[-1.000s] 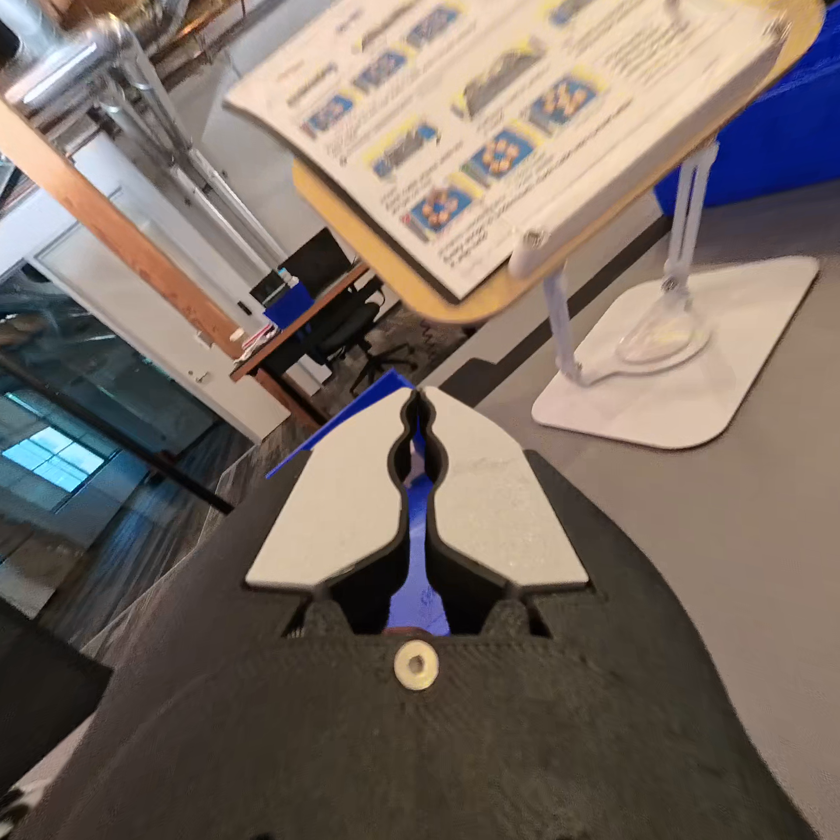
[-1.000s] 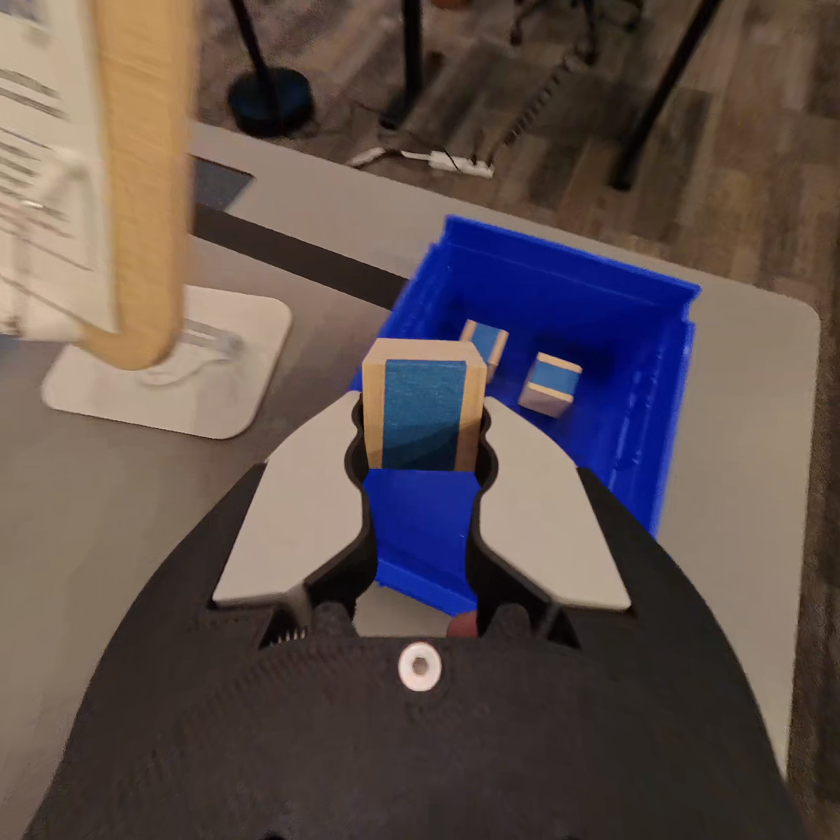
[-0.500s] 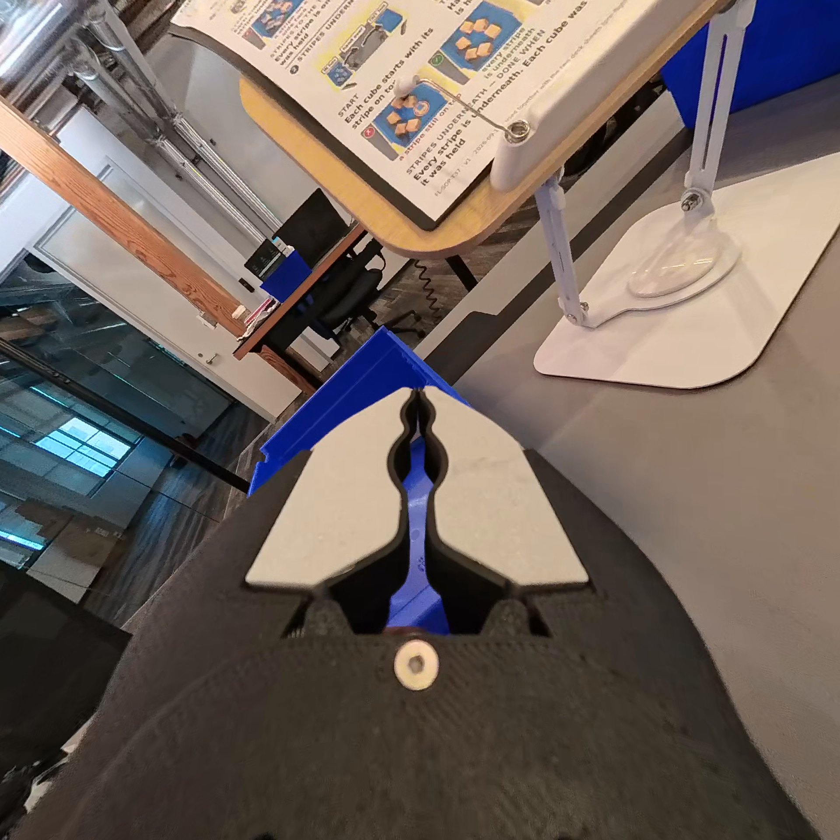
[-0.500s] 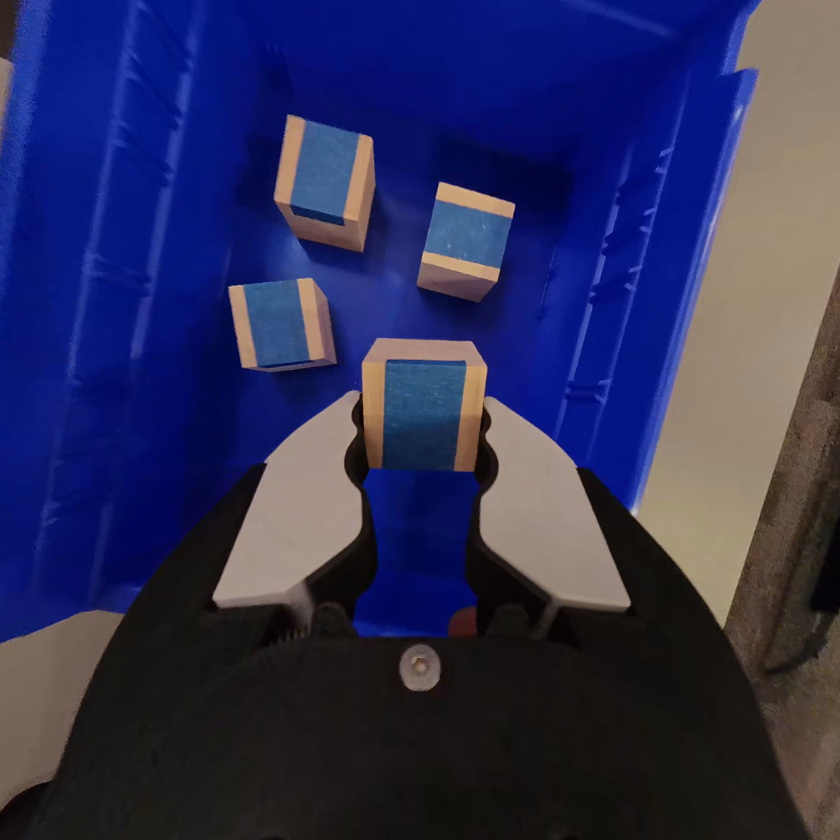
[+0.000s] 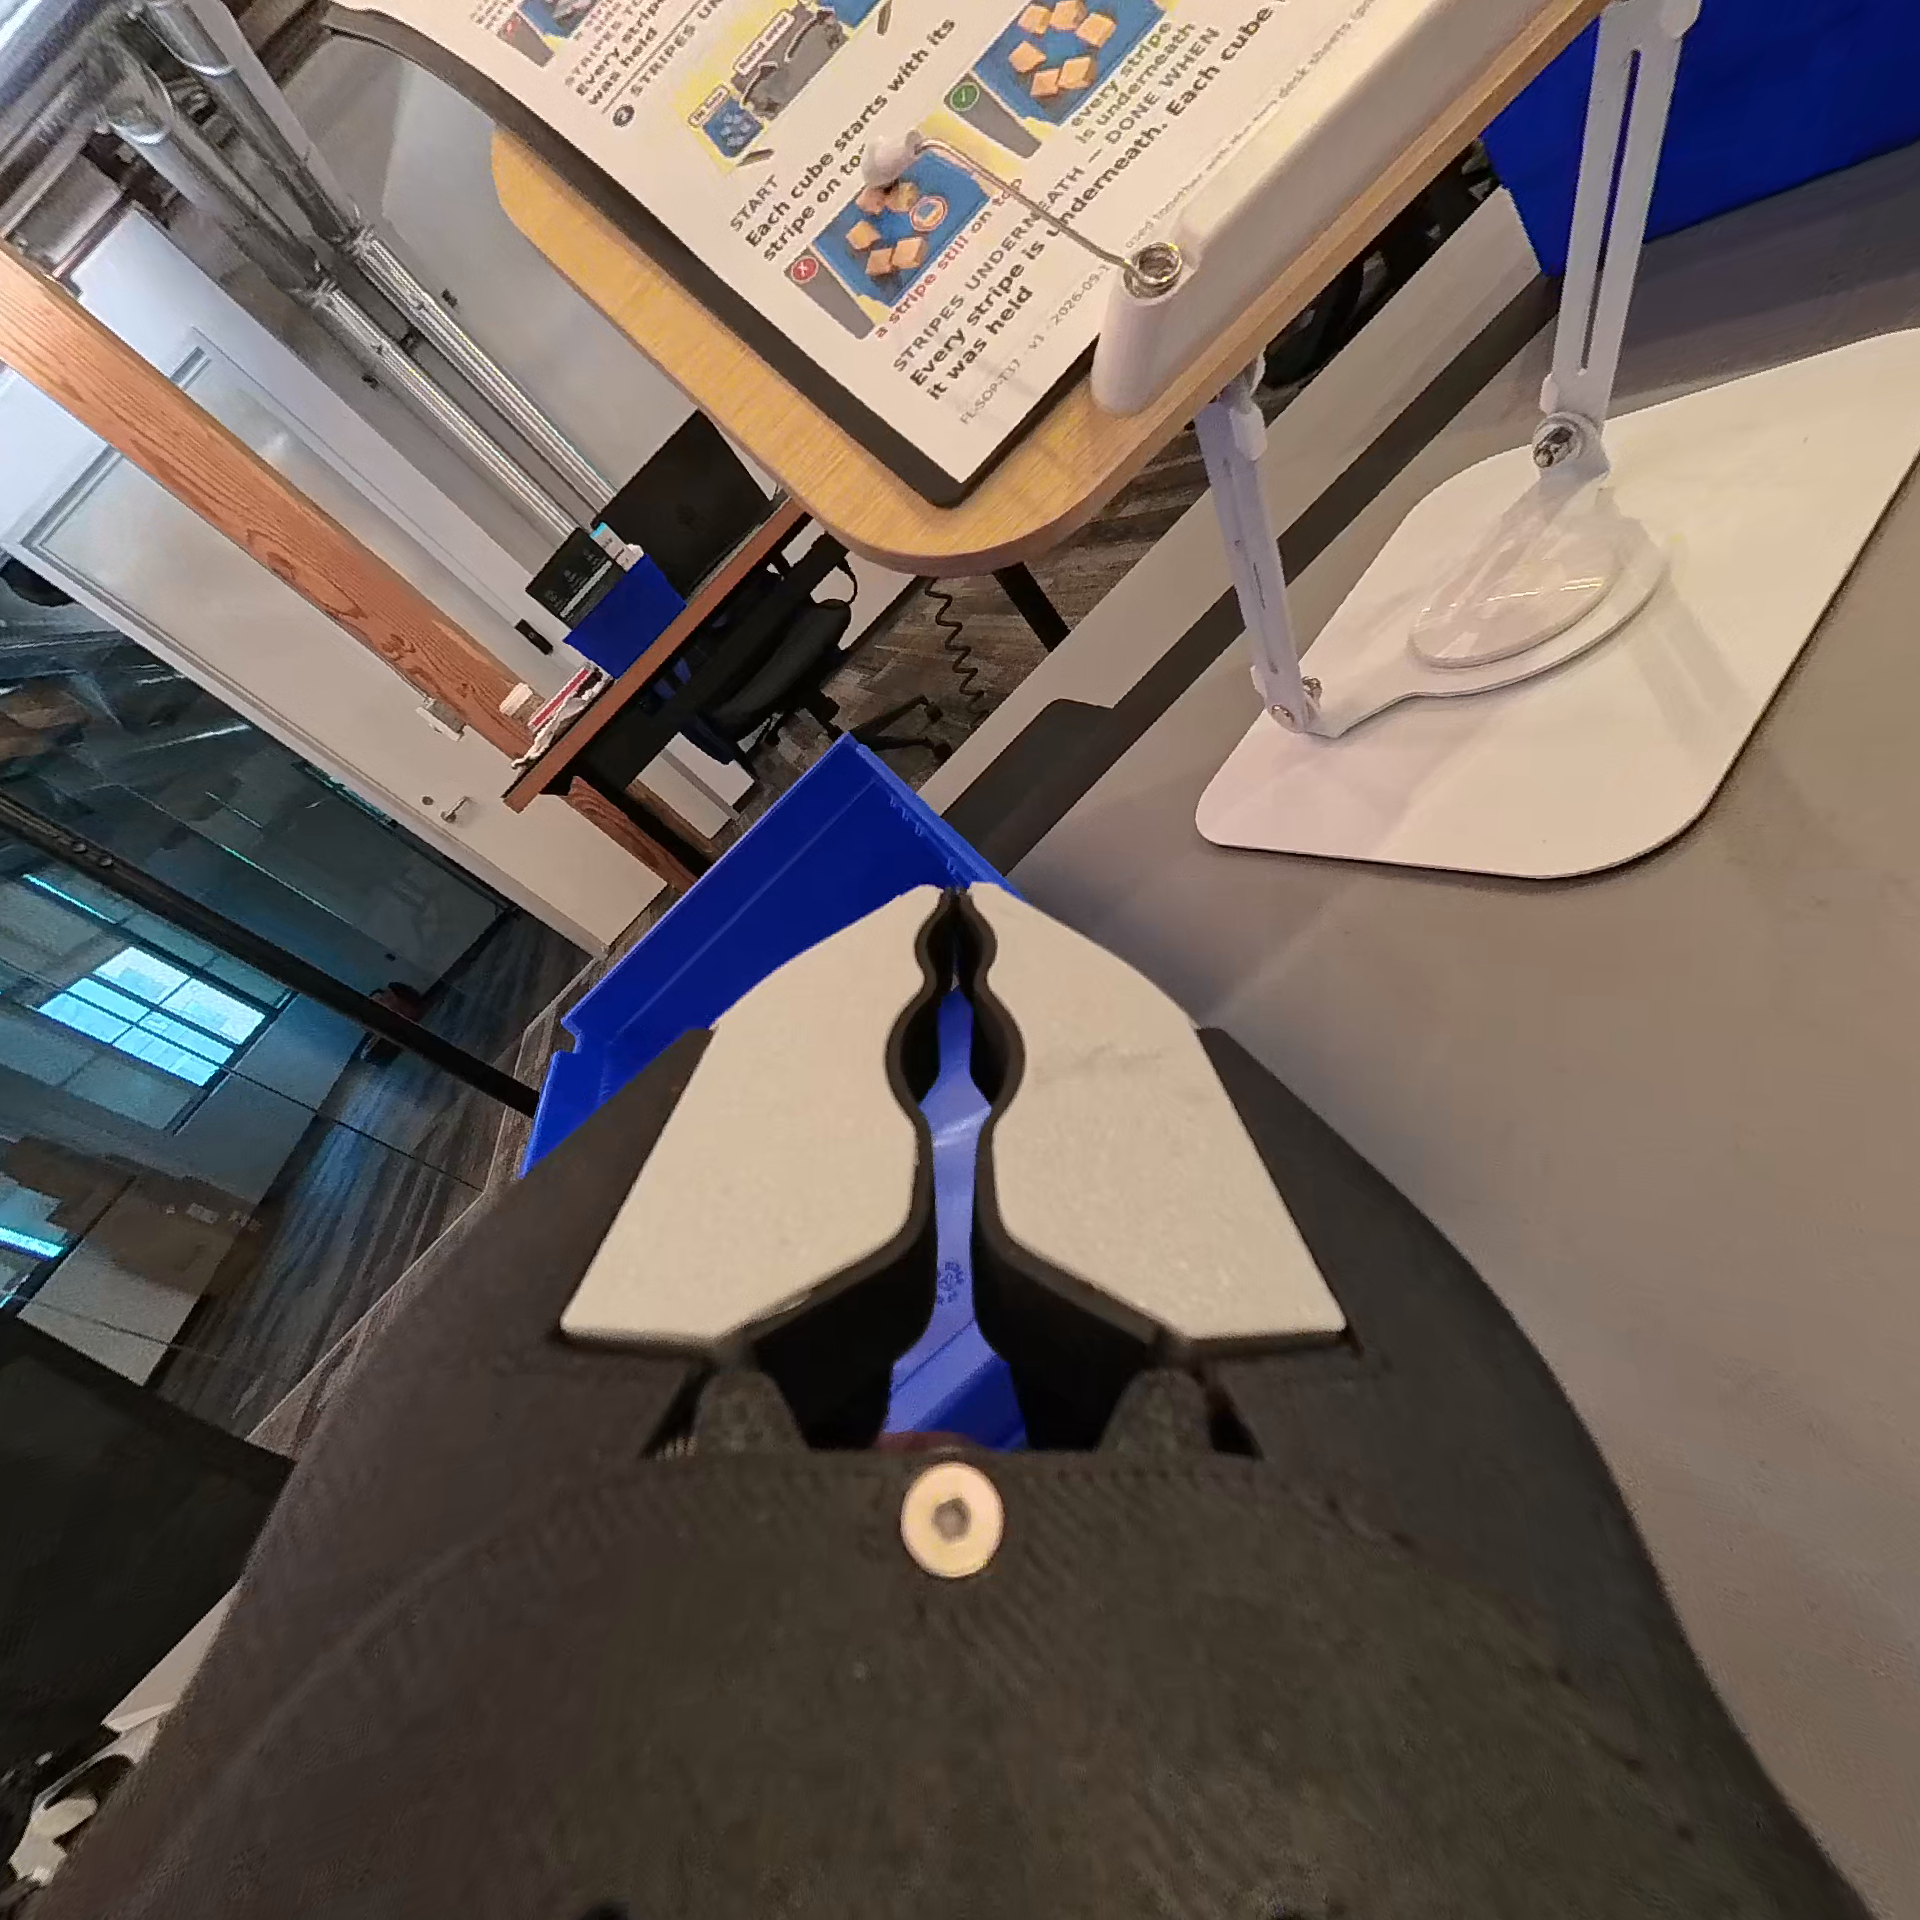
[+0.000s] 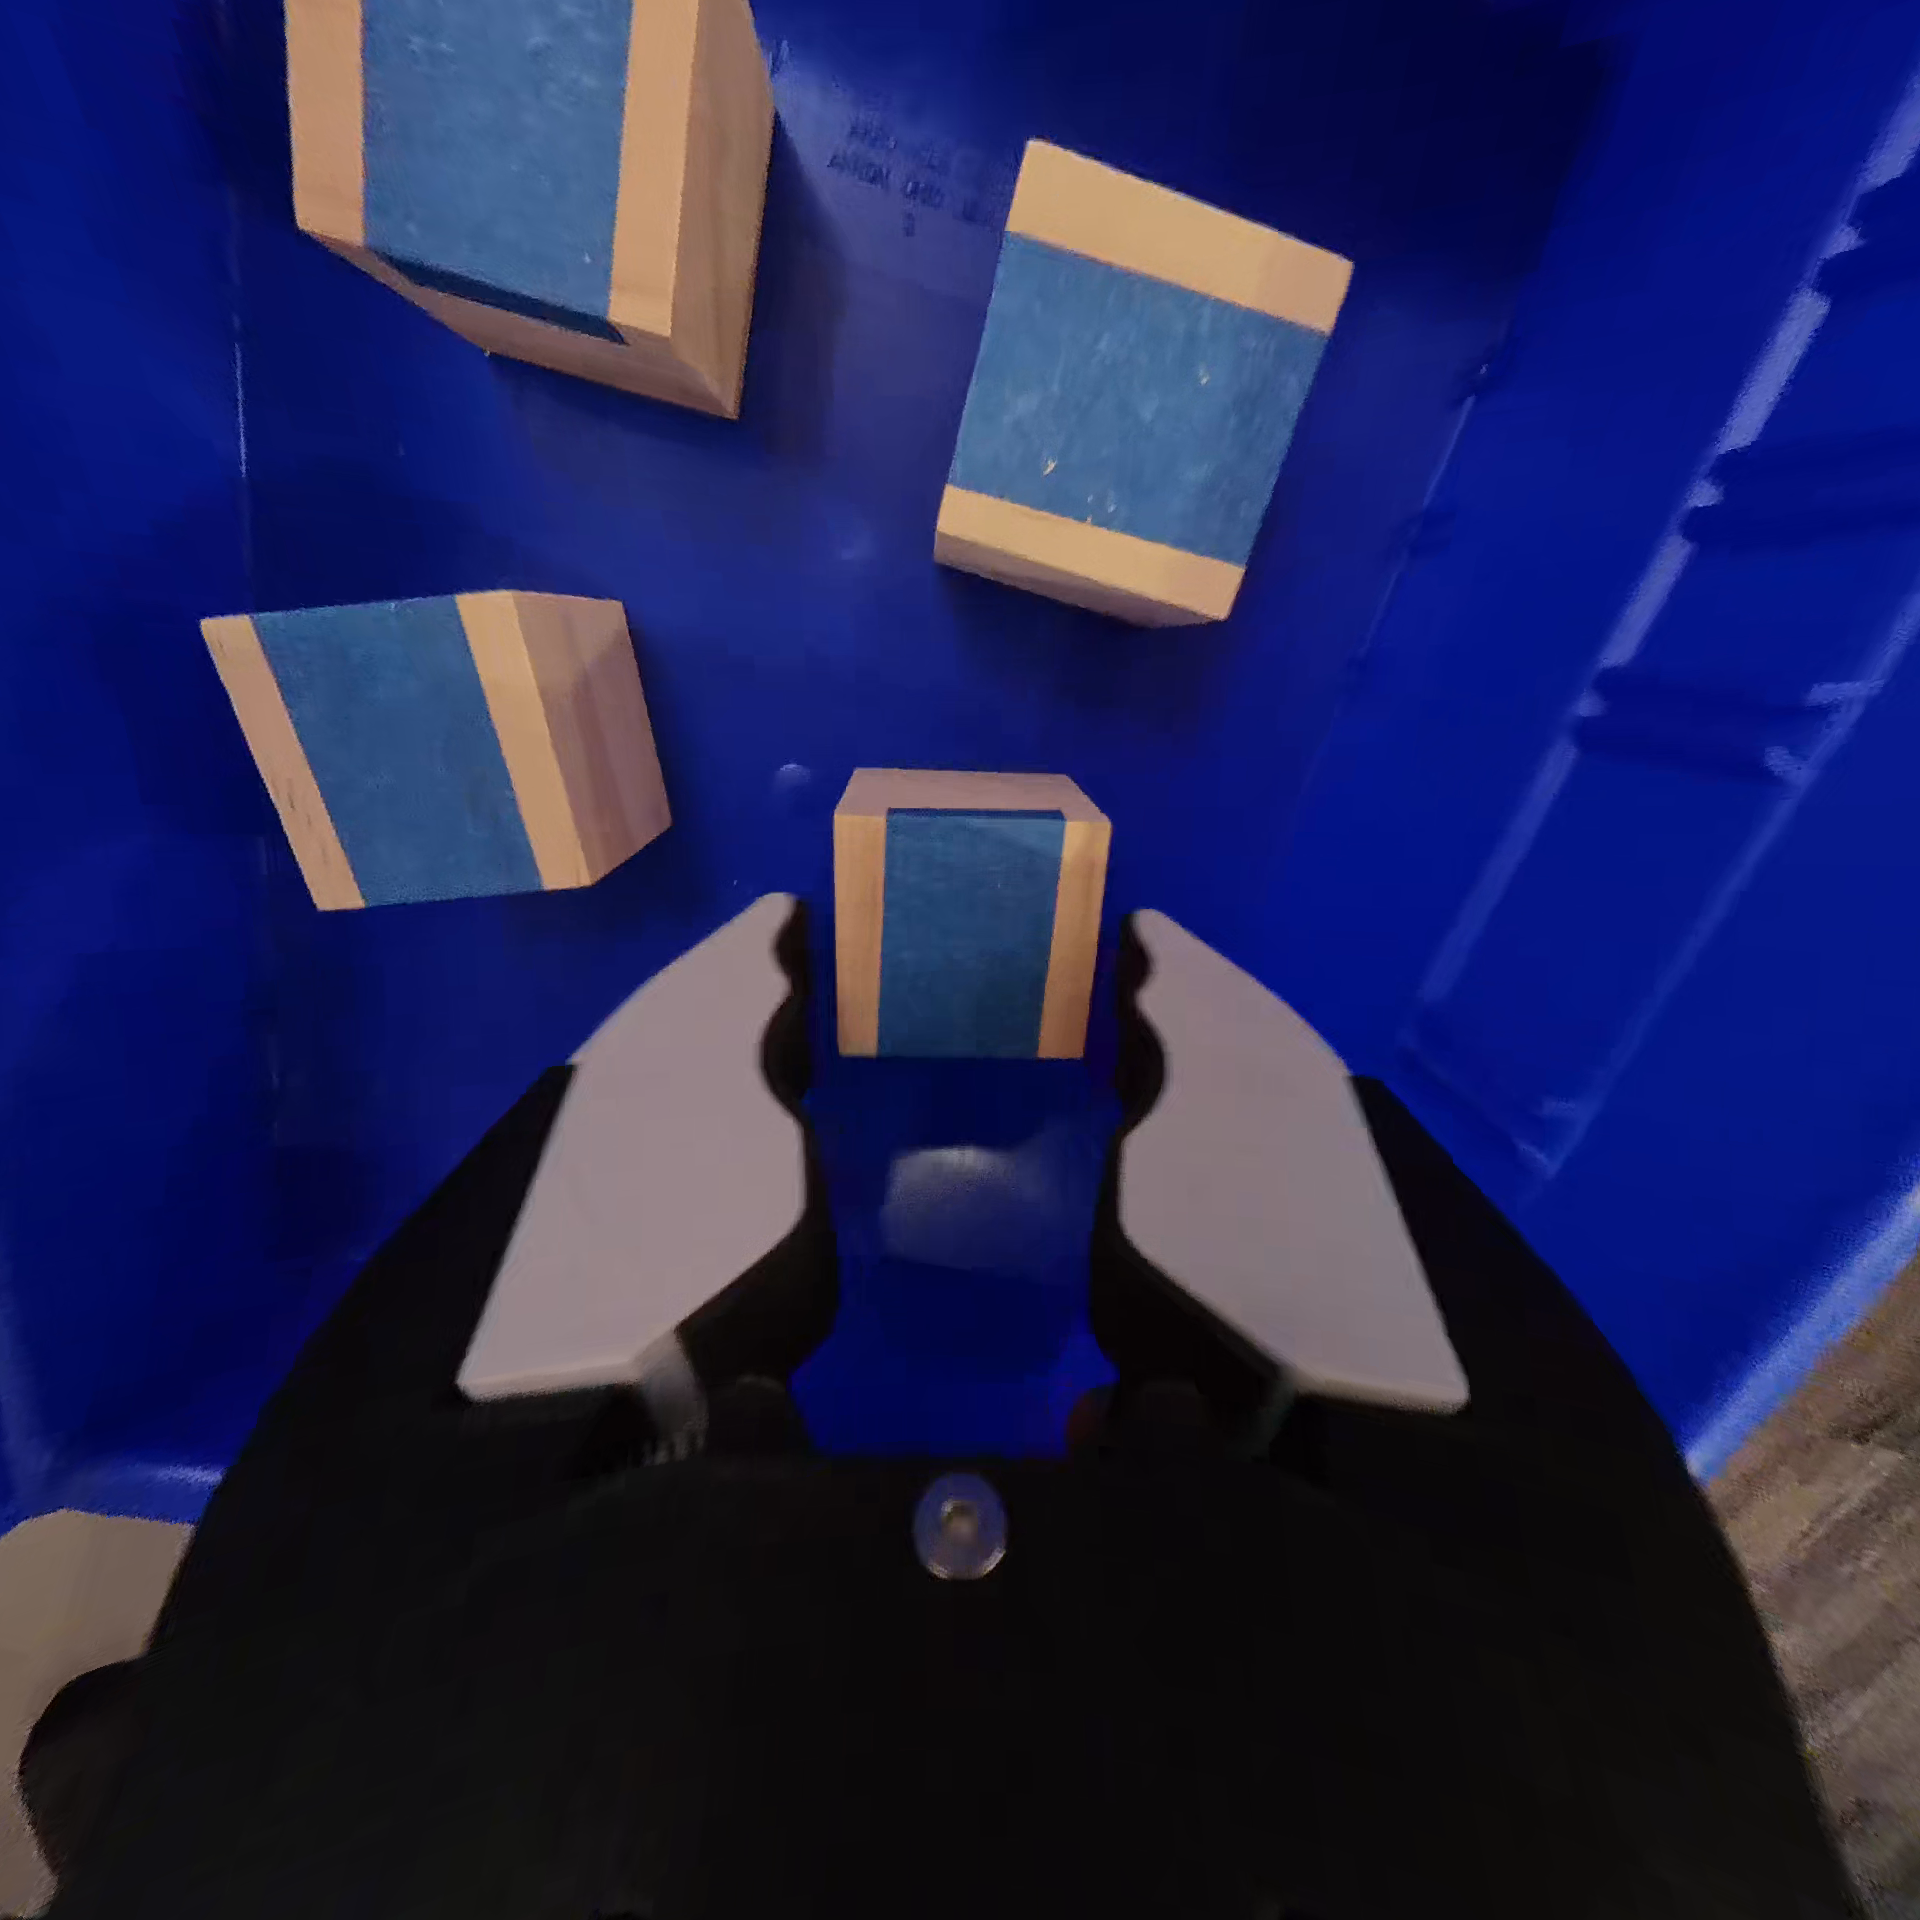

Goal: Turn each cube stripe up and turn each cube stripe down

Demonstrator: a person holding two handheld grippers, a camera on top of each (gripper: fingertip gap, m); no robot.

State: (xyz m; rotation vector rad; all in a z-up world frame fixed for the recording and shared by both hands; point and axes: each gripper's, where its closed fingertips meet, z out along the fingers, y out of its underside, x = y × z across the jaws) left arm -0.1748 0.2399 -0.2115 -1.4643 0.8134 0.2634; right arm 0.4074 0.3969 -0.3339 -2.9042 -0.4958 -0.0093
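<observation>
My right gripper [image 6: 964, 935] is inside the blue bin [image 6: 1558, 727], open. A wooden cube with a blue stripe facing me [image 6: 968, 925] stands between its fingers, with a gap on each side; the pads do not touch it. Three more striped cubes lie on the bin floor with stripes showing: far left [image 6: 509, 177], far right [image 6: 1138, 384] and left [image 6: 416, 748]. My left gripper [image 5: 954, 902] is shut with nothing between its fingertips, held over the grey table [image 5: 1558, 1143] beside a blue bin's wall [image 5: 769, 935].
A white stand [image 5: 1507, 727] carries a wooden board with a printed instruction sheet [image 5: 935, 208] above the table. Another blue bin [image 5: 1766, 125] is behind the stand. The table edge and floor show at the lower right of the right wrist view [image 6: 1818, 1507].
My right gripper carried the cube down into the bin, then its fingers opened and let go of it. My left gripper stayed shut and tilted slightly, with the bin coming further into view.
</observation>
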